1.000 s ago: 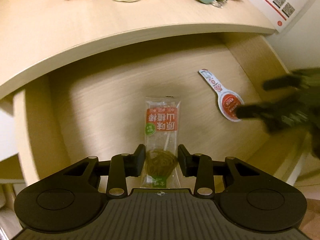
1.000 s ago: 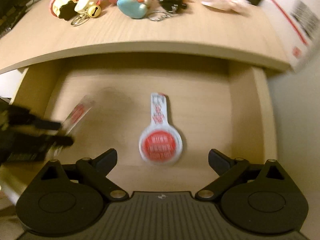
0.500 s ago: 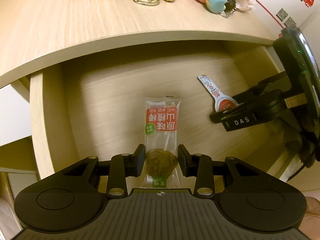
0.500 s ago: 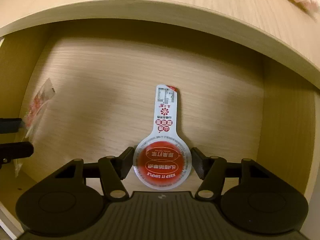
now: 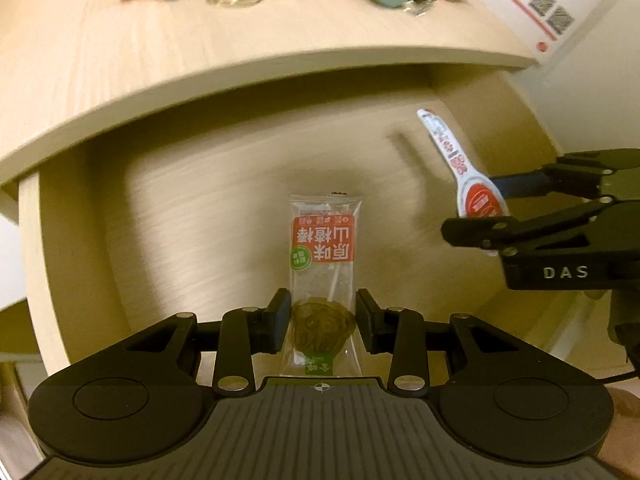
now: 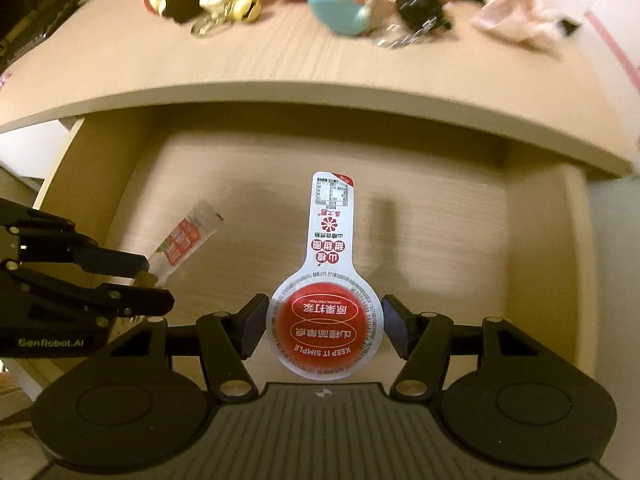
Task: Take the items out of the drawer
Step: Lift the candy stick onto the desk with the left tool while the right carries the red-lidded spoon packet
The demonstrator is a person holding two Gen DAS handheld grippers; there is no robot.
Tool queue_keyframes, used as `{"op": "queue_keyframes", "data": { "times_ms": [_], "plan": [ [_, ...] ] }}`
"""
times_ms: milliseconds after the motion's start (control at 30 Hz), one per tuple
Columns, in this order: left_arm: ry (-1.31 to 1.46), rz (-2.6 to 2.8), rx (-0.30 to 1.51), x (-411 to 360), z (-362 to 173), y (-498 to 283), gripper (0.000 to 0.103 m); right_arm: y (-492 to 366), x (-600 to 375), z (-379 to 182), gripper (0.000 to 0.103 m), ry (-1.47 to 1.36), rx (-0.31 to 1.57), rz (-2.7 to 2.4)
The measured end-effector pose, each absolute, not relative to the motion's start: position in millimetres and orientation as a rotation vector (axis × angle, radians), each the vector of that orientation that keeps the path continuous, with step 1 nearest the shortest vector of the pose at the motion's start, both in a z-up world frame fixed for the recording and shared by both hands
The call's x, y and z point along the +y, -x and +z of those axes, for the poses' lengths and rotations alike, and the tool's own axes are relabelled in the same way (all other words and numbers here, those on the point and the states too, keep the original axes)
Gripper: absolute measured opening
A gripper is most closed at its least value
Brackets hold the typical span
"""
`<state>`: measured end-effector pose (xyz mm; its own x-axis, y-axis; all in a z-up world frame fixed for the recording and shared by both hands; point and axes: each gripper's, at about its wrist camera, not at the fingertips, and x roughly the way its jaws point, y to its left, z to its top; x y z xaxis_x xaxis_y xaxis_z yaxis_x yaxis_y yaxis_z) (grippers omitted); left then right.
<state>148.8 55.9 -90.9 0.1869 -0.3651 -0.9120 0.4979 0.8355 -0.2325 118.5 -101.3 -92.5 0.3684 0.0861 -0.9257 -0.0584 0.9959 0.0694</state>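
Observation:
The open wooden drawer (image 5: 192, 208) lies below both grippers. My left gripper (image 5: 322, 316) is shut on a clear lollipop packet (image 5: 323, 248) with a red label, its pads pressing the dark round candy at the packet's near end. My right gripper (image 6: 323, 326) is shut on a white spoon-shaped jelly cup (image 6: 325, 330) with a red round lid, gripped at the rim. The cup's long tab points away and casts a shadow on the drawer floor (image 6: 460, 240). The right wrist view shows the left gripper (image 6: 156, 284) and packet (image 6: 182, 242) at left. The left wrist view shows the cup (image 5: 478, 200) at right.
Above the drawer runs the desk top (image 5: 120, 60), with several keychain toys (image 6: 340, 4) along its far side. A white box with QR codes (image 5: 552, 16) stands at the right. Drawer side walls (image 6: 560, 260) close in both sides.
My right gripper went down over the jelly cup, closed on its rim and lifted it off the drawer floor. The left gripper kept its hold on the packet and drew back a little.

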Motion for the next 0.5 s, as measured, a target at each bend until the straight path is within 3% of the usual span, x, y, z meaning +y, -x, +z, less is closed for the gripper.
{"op": "queue_keyframes", "data": {
  "times_ms": [133, 333, 500],
  "plan": [
    [-0.039, -0.693, 1.125, 69, -45, -150, 0.039, -101, -110, -64, 0.062, -0.067, 1.113, 0.071],
    [-0.024, -0.596, 0.787, 100, 45, -189, 0.039, -98, -138, 22, 0.062, -0.128, 0.857, 0.022],
    [-0.004, -0.41, 0.806, 124, 38, -254, 0.04, -121, -164, 43, 0.062, -0.152, 0.765, -0.084]
  ]
}}
